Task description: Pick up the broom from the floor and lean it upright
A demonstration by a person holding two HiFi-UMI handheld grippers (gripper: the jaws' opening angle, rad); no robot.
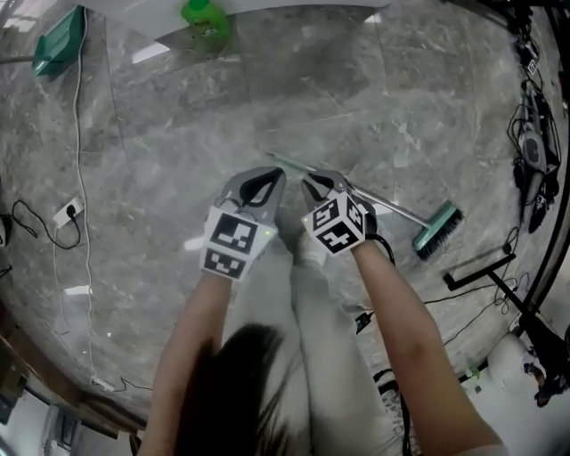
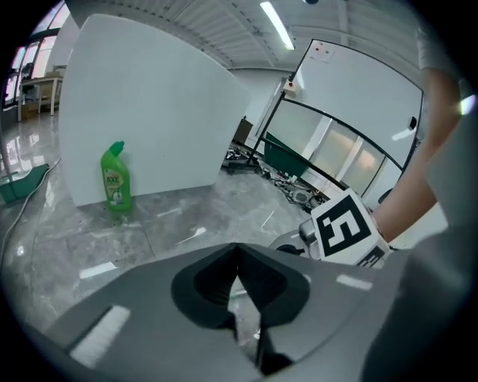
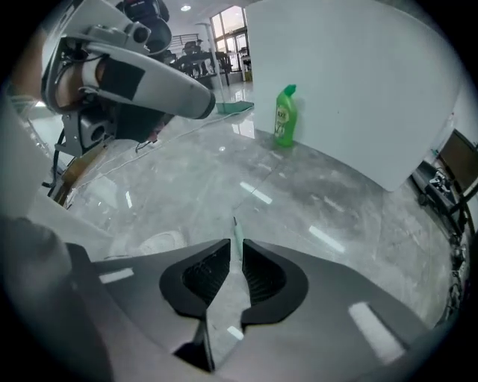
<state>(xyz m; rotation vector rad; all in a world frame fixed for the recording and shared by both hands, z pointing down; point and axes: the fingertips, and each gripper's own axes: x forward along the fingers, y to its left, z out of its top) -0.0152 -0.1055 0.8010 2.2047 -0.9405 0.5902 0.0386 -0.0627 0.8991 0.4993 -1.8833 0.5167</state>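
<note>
Over the handle end of the broom [image 1: 392,209], shaft running right to the brush, close the barely parted, empty right gripper [image 3: 236,245]; shut left gripper [image 2: 237,250] just off that end.

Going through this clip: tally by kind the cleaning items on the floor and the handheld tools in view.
Broom: 1
Green bottle: 1
Green dustpan: 1
Tools: 2, the left tool and the right tool
Total: 5
</note>
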